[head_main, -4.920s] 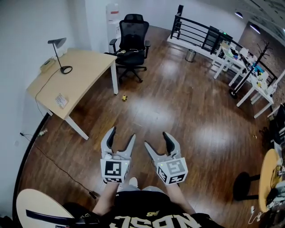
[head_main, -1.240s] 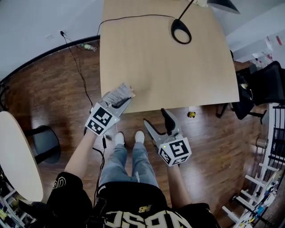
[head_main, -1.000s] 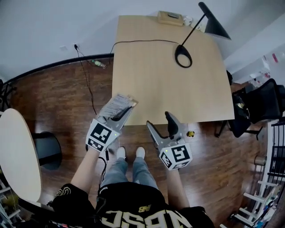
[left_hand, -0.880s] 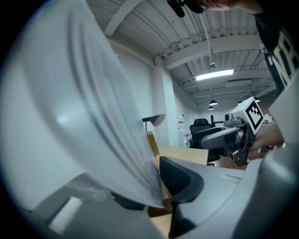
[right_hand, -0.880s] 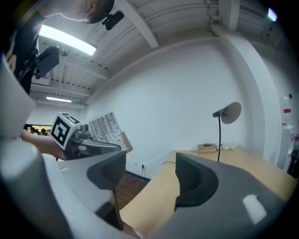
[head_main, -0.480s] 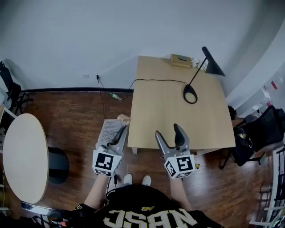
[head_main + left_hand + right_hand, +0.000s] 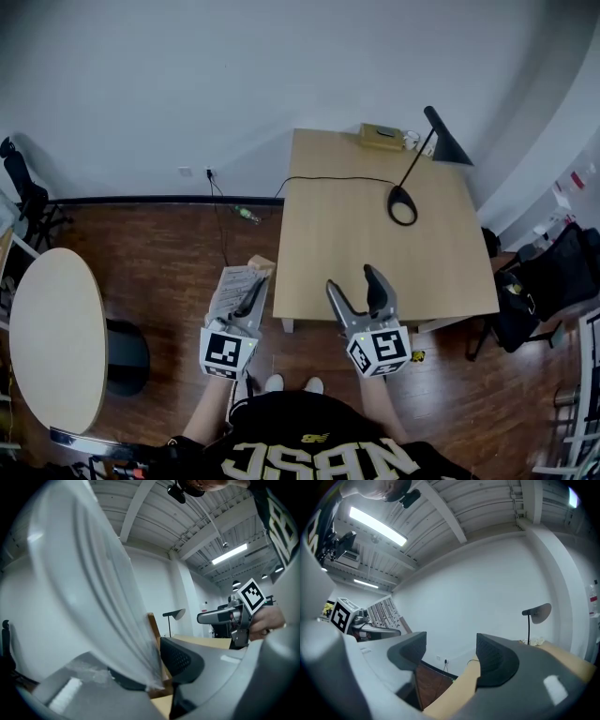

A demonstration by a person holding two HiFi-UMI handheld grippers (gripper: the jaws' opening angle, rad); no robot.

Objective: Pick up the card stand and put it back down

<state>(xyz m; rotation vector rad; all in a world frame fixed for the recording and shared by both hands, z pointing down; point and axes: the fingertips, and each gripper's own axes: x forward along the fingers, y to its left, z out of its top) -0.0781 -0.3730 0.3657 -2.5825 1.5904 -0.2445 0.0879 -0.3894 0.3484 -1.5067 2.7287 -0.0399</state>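
The card stand (image 7: pixel 234 283) is a clear sheet holding a printed card, with a small wooden base (image 7: pixel 261 265). My left gripper (image 7: pixel 253 287) is shut on it and holds it in the air over the floor, just left of the wooden table (image 7: pixel 375 246). In the left gripper view the clear sheet (image 7: pixel 93 597) fills the left side and the jaws (image 7: pixel 157 667) pinch its lower edge by the wooden base (image 7: pixel 153 632). My right gripper (image 7: pixel 361 281) stands open and empty at the table's near edge, jaws (image 7: pixel 450 653) wide apart.
A black desk lamp (image 7: pixel 405 202) with its cable and a small box (image 7: pixel 380 136) sit on the table's far part. A round pale table (image 7: pixel 52 337) and a dark stool (image 7: pixel 127 356) stand at the left. A black chair (image 7: pixel 562 272) is at the right.
The card stand has left the table's near edge in my left gripper and now hangs over the floor left of the table. The view has drawn back from the table; the right gripper stays open.
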